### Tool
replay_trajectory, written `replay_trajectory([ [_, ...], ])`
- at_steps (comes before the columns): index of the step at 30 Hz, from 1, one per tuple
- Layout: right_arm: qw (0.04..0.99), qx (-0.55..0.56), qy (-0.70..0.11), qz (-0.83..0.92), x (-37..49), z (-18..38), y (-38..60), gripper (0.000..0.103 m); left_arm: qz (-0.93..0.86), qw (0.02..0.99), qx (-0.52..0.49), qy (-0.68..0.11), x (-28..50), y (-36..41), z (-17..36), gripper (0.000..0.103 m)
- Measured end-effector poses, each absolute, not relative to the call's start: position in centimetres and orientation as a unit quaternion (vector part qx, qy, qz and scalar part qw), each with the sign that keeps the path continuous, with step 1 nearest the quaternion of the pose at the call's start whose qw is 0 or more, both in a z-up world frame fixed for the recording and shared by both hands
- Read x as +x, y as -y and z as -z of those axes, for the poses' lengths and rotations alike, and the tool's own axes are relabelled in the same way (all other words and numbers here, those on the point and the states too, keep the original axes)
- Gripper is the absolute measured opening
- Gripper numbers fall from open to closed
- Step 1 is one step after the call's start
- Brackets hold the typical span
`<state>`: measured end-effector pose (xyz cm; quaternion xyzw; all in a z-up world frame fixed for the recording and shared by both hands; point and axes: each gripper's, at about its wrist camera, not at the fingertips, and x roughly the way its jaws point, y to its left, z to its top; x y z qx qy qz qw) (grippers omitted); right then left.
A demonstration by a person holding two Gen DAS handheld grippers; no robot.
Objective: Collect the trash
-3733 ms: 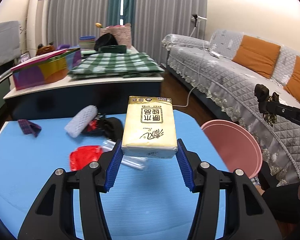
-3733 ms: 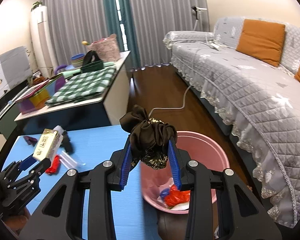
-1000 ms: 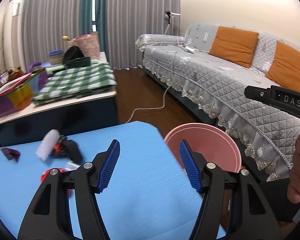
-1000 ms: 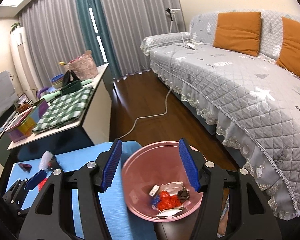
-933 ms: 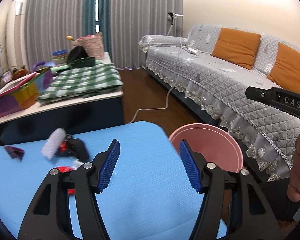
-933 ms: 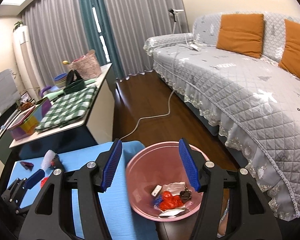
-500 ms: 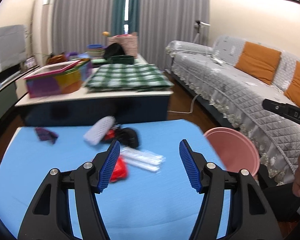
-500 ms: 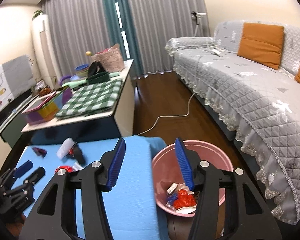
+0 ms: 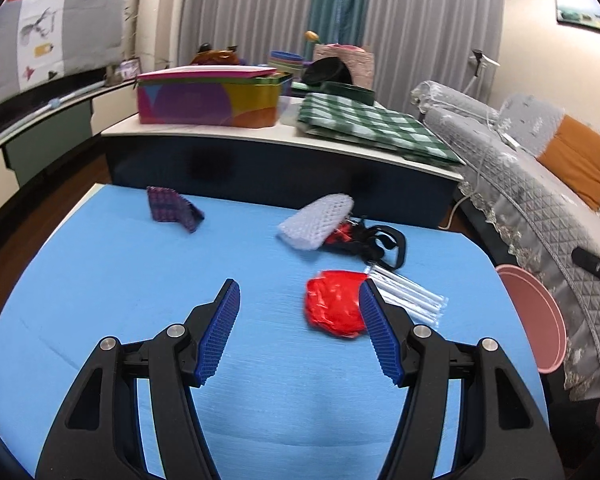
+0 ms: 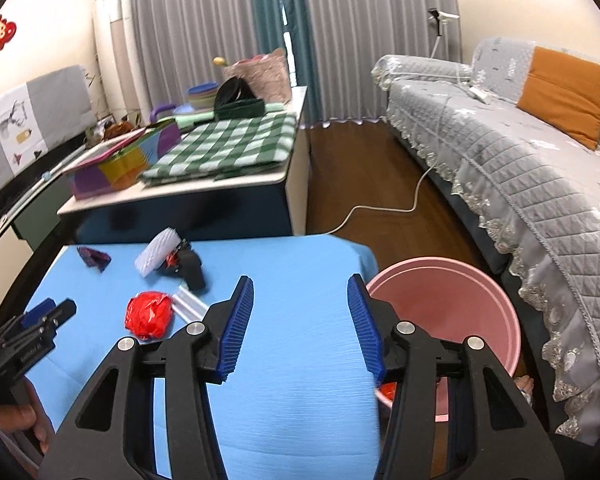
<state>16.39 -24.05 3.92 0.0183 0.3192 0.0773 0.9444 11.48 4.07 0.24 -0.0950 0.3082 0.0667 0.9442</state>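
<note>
In the left wrist view my left gripper [image 9: 298, 286] stands open and empty over the blue table [image 9: 140, 280]. A crumpled red wrapper [image 9: 334, 306] lies just inside its right finger, on the table. Beyond it are a clear sleeve of straws [image 9: 410, 294], a black strap [image 9: 376, 242], a white foam net [image 9: 316, 220] and a purple patterned scrap [image 9: 172, 208]. My right gripper [image 10: 300, 280] is open and empty over the table's right part, beside the pink bin [image 10: 460, 280]. The right wrist view also shows the red wrapper [image 10: 148, 314] and the left gripper [image 10: 48, 312].
A low cabinet [image 9: 260, 140] with a colourful box [image 9: 212, 100] and a green checked cloth [image 9: 372, 128] stands behind the table. A grey sofa [image 10: 520, 152] runs along the right. A white cable [image 10: 380, 208] lies on the wooden floor. The pink bin [image 9: 534, 312] sits off the table's right edge.
Both grippers have swung left, from over the bin back toward the table's trash. The left one now hangs close to the red wrapper. The right jaws stand a little narrower.
</note>
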Motion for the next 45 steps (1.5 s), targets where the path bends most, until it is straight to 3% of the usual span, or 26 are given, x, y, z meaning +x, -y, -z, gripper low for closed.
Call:
replay_trajectory([
  [17, 0.915, -0.009, -0.384, -0.123, 20.3, 1.9, 16.9, 0.049, -0.082, 0.937, -0.126, -0.316, 13.1, -6.5, 0.8, 0.061],
  [23, 0.899, -0.013, -0.416, -0.138, 22.1, 4.3, 15.2, 0.054, -0.082, 0.934, -0.131, -0.323, 13.7, -6.9, 1.4, 0.061],
  [30, 0.886, -0.029, -0.436, -0.155, 23.8, 6.5, 13.8, 0.070, -0.076, 0.929, -0.139, -0.335, 14.5, -7.2, 2.3, 0.061],
  [38, 0.874, -0.050, -0.448, -0.180, 24.8, 7.6, 12.7, 0.071, -0.076, 0.925, -0.146, -0.342, 15.5, -7.7, 2.9, 0.061],
  [41, 0.873, -0.063, -0.446, -0.186, 24.3, 7.7, 12.5, 0.065, -0.075, 0.924, -0.151, -0.343, 15.8, -7.6, 3.0, 0.061],
  [43, 0.873, -0.069, -0.443, -0.192, 23.8, 7.7, 12.6, 0.055, -0.071, 0.924, -0.152, -0.344, 16.0, -7.2, 3.1, 0.061],
  [45, 0.873, -0.076, -0.441, -0.196, 23.3, 7.6, 12.9, 0.037, -0.067, 0.924, -0.148, -0.346, 16.1, -6.7, 3.3, 0.061],
])
